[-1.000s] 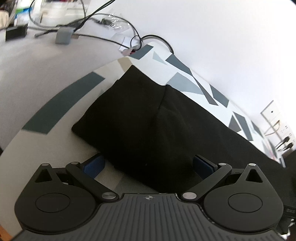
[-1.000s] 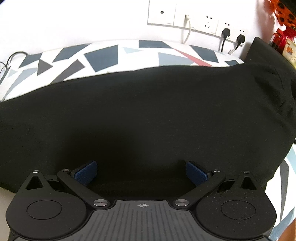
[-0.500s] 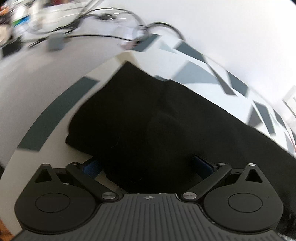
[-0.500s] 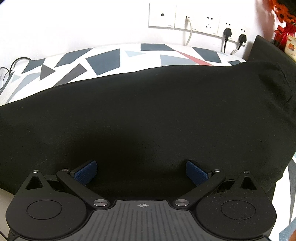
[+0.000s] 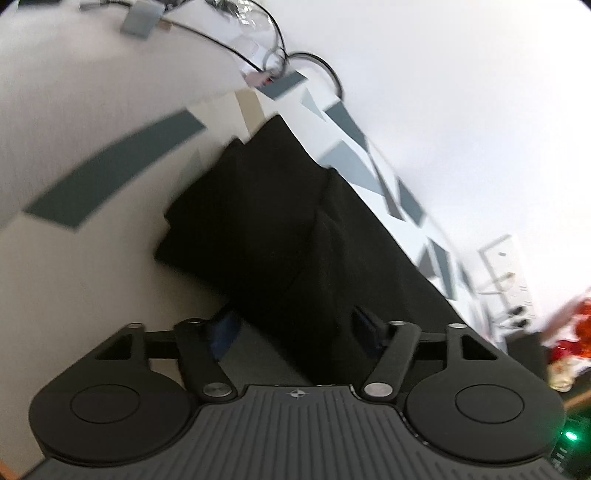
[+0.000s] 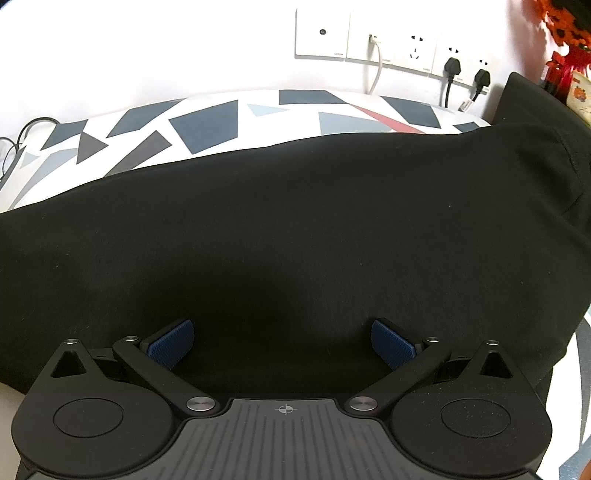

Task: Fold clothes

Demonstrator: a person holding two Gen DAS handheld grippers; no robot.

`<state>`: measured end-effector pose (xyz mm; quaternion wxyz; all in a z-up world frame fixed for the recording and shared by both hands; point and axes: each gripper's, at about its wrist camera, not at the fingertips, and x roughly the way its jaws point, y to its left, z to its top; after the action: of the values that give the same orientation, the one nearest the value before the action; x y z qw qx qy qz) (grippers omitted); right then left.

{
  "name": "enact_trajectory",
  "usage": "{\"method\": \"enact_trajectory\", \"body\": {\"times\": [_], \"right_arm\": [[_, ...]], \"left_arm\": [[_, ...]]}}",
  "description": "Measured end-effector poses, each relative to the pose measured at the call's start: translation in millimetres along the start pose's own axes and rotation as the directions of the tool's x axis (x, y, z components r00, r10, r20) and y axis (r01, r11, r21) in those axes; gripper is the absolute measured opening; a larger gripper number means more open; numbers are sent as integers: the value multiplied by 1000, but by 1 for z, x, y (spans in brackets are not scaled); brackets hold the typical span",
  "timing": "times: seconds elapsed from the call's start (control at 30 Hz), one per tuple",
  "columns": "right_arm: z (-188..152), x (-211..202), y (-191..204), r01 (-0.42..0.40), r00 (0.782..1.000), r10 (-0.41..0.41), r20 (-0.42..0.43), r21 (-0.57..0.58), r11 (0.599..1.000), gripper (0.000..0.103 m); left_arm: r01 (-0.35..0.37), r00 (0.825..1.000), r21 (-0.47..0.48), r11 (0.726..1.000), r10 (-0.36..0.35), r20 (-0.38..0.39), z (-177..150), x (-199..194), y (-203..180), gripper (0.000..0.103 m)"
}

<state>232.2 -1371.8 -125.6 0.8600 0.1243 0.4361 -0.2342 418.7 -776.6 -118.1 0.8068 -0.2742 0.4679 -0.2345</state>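
A black garment (image 5: 295, 229) lies flat on a table covered by a white cloth with grey and blue triangles (image 6: 207, 125). In the left wrist view its folded corner points to the far left. My left gripper (image 5: 295, 326) sits low at the garment's near edge. Its jaws are closing, black cloth lies between the blue pads (image 5: 365, 325), and the pads do not press on it. In the right wrist view the garment (image 6: 295, 221) fills the middle. My right gripper (image 6: 282, 345) hovers over it, open, with its blue pads (image 6: 173, 343) wide apart.
Wall sockets (image 6: 388, 40) with black plugs (image 6: 452, 68) line the wall behind the table. Cables (image 5: 306, 62) and a small grey box (image 5: 142, 20) lie past the far left corner. A red ornament (image 6: 565, 26) stands at the right end.
The left gripper's pads have come closer together, and its view has rolled and shifted along the garment's edge. The right gripper and its view stay as they were.
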Motion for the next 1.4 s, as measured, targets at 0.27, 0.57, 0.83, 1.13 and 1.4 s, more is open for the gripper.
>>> {"method": "enact_trajectory", "body": {"times": [0.27, 0.57, 0.83, 1.13, 1.4], "right_arm": [[0, 1, 0, 2, 1000, -2, 8, 2, 1000, 102], [-4, -1, -1, -2, 1000, 2, 31, -4, 1000, 102], [0, 1, 2, 14, 1000, -15, 14, 26, 1000, 102], [4, 2, 36, 23, 999, -22, -39, 32, 999, 102], [10, -9, 42, -86, 994, 88, -61, 34, 996, 102]], "left_arm": [[44, 999, 30, 999, -44, 9, -13, 2, -10, 76], [10, 997, -25, 1000, -8, 80, 9, 36, -24, 102], [-328, 944, 338, 882, 323, 74, 17, 58, -89, 32], [-302, 953, 188, 935, 290, 88, 54, 40, -50, 16], [-455, 890, 377, 807, 396, 227, 52, 23, -64, 15]]}}
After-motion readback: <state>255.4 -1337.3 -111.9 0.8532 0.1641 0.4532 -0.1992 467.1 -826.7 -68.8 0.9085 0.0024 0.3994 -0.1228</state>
